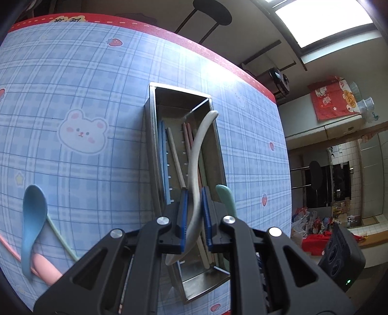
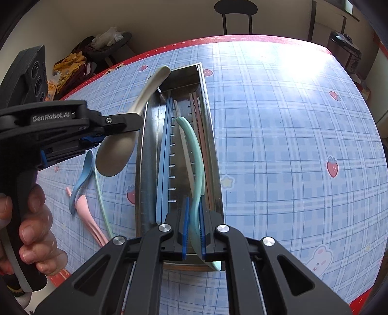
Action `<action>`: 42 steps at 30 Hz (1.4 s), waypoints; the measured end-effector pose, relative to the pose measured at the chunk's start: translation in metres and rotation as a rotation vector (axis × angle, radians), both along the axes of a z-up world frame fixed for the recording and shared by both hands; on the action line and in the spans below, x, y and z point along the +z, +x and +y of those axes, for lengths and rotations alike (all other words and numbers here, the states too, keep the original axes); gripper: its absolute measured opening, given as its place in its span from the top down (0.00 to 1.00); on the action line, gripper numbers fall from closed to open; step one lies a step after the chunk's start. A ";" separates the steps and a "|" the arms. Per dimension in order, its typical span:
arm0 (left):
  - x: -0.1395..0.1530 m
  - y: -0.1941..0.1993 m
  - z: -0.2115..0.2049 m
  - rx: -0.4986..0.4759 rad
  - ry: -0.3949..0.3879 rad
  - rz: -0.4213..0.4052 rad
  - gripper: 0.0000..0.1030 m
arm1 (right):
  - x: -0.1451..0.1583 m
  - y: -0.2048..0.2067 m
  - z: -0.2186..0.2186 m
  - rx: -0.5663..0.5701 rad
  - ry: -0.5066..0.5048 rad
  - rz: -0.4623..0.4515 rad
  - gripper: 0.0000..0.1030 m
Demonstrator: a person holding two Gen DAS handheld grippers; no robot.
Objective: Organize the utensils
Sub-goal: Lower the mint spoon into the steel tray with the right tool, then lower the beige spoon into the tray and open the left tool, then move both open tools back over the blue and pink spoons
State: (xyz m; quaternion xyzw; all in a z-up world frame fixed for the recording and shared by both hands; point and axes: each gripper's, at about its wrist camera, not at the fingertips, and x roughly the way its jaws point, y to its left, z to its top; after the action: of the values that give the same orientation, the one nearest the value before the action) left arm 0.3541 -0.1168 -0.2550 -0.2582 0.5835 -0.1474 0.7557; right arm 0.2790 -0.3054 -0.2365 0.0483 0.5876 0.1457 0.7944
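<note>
My left gripper (image 1: 194,218) is shut on a grey spoon (image 1: 197,155), which hangs over the open steel utensil box (image 1: 151,135). In the right wrist view that left gripper (image 2: 126,126) holds the grey spoon (image 2: 116,150) just left of the box's rim (image 2: 215,157), with a person's hand (image 2: 36,230) on its handle. My right gripper (image 2: 194,227) is shut on a green spoon (image 2: 196,157) above the box's near end; its handle tip (image 1: 224,196) shows beside my left fingers. Blue chopsticks (image 2: 165,157), a white chopstick (image 2: 184,150) and pink chopsticks (image 2: 201,126) lie inside.
Left of the box, a blue spoon (image 2: 82,177), a pink spoon (image 2: 89,218) and a green chopstick (image 2: 101,193) lie on the blue plaid tablecloth (image 2: 291,145). A chair (image 2: 236,9) stands past the red far edge, a rice cooker (image 2: 344,48) at the far right.
</note>
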 end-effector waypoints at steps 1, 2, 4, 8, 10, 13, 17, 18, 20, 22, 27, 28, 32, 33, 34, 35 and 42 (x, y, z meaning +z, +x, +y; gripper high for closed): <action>-0.001 0.004 -0.001 0.003 -0.003 0.005 0.85 | 0.000 0.003 0.001 0.003 -0.001 -0.001 0.92; -0.002 0.008 -0.003 0.007 0.001 0.008 0.85 | -0.001 0.004 0.002 0.005 -0.001 0.000 0.92; -0.005 0.014 -0.004 0.014 0.000 0.017 0.85 | -0.002 0.006 0.002 0.007 0.000 0.002 0.92; -0.011 0.025 -0.008 0.022 -0.014 0.034 0.86 | -0.005 0.008 0.002 0.004 0.009 0.013 0.92; -0.011 0.032 -0.012 0.018 -0.012 0.037 0.87 | -0.008 0.008 0.001 -0.003 0.017 0.018 0.92; -0.010 0.040 -0.016 0.009 -0.026 0.037 0.86 | -0.011 0.009 0.001 -0.013 0.025 0.023 0.92; 0.011 0.040 -0.018 -0.044 0.040 -0.031 0.80 | -0.010 0.008 0.006 0.009 -0.012 0.012 0.91; 0.019 0.038 -0.018 -0.062 0.068 -0.056 0.79 | -0.008 0.007 0.011 0.030 -0.030 0.005 0.90; 0.034 0.032 -0.016 -0.104 0.138 -0.111 0.73 | -0.003 0.004 0.021 0.089 -0.084 -0.017 0.79; 0.047 0.022 -0.012 -0.149 0.219 -0.165 0.70 | 0.006 0.000 0.030 0.147 -0.149 -0.060 0.72; 0.064 -0.004 0.015 -0.227 0.380 -0.241 0.70 | 0.022 -0.007 0.037 0.211 -0.192 -0.098 0.70; 0.065 -0.011 0.025 -0.234 0.401 -0.249 0.69 | 0.025 -0.008 0.037 0.218 -0.195 -0.103 0.70; 0.066 -0.043 0.066 -0.237 0.468 -0.266 0.69 | 0.033 -0.017 0.042 0.246 -0.205 -0.118 0.70; 0.066 -0.051 0.075 -0.236 0.479 -0.269 0.68 | 0.034 -0.021 0.043 0.255 -0.204 -0.120 0.70; 0.066 -0.059 0.084 -0.235 0.488 -0.271 0.68 | 0.035 -0.024 0.046 0.263 -0.201 -0.121 0.70; 0.066 -0.067 0.093 -0.235 0.497 -0.272 0.68 | 0.036 -0.028 0.050 0.272 -0.197 -0.120 0.70; 0.048 -0.127 0.144 -0.246 0.517 -0.242 0.57 | 0.027 -0.053 0.088 0.357 -0.162 -0.099 0.70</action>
State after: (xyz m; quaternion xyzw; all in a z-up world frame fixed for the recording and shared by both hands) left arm 0.2273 0.0275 -0.2070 0.0347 0.5345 -0.1141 0.8367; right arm 0.2259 -0.2173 -0.2099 -0.1280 0.5570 0.2387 0.7851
